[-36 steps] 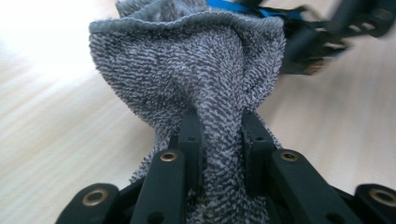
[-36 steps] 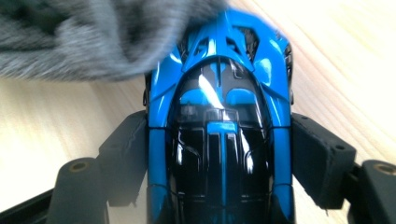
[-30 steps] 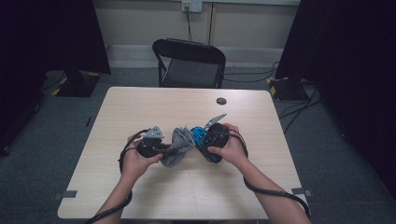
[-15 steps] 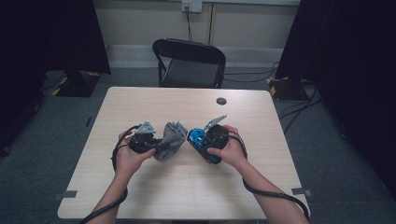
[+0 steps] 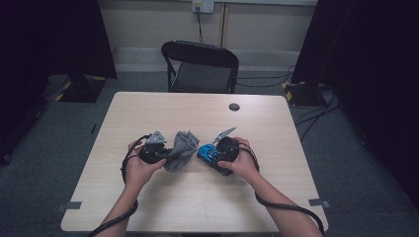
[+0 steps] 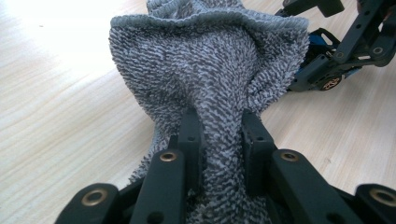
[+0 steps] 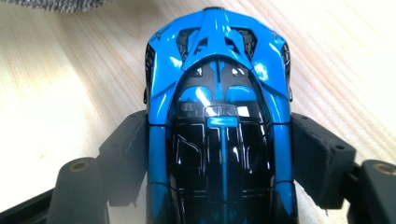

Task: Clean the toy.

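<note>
On the light wooden table (image 5: 197, 202), near its middle and a little toward the person, both hands work close together. The left gripper (image 5: 165, 154) has its jaws pinched on a grey terry sock (image 5: 182, 149); in the left gripper view the two black jaws squeeze a fold of the sock (image 6: 210, 93), and the fabric bunches up and fans out beyond them, with its far part resting on the tabletop. The grey three-cornered plate sits on top of this gripper in the high view.

Just to the right of the sock, the right gripper (image 5: 207, 154) holds a blue toy sports car (image 5: 206, 153). In the right gripper view the jaws stand wide, one pad against each flank of the blue toy sports car (image 7: 219, 121), whose nose points away from the camera and toward the sock's edge at the top of that view. The car seems to sit on or just above the wood, though the wheels are hidden.

Sock and car lie near each other, apart by a narrow strip of table. At the table's far edge lies a small dark round disc (image 5: 234, 106), and beyond it stands a black folding chair (image 5: 200, 66).
</note>
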